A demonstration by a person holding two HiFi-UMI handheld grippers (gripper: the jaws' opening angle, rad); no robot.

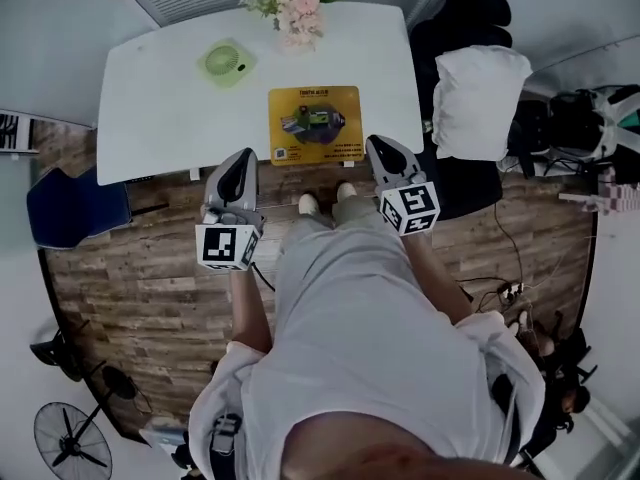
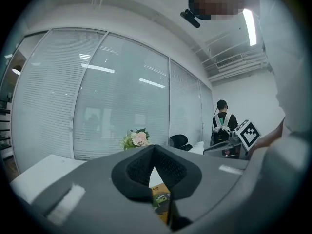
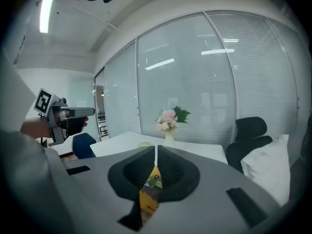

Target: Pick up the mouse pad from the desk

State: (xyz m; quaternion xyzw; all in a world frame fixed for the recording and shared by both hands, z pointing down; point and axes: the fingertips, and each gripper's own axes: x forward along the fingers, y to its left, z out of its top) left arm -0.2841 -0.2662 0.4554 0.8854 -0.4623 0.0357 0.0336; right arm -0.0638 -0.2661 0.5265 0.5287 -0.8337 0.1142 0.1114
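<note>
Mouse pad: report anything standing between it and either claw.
Nothing visible does. The mouse pad lies at the near edge of the desk; the left claw and right claw, its jaws opening and empty, hover just short of it. Fan and flowers sit behind it.

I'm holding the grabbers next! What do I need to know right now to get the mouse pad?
Left gripper: fingers together, holding nothing, by the near edge of the desk.
Right gripper: fingers opening, only a thin gap so far, nothing between them, also by the near edge.
Mouse pad: yellow, lying flat on the desk close to the near edge, ahead of and between the two grippers, untouched.
Done: both grippers are pointed toward the pad.
Left: open the fingers wider, reach an edge of the pad, close on it and lift it off the desk.
</note>
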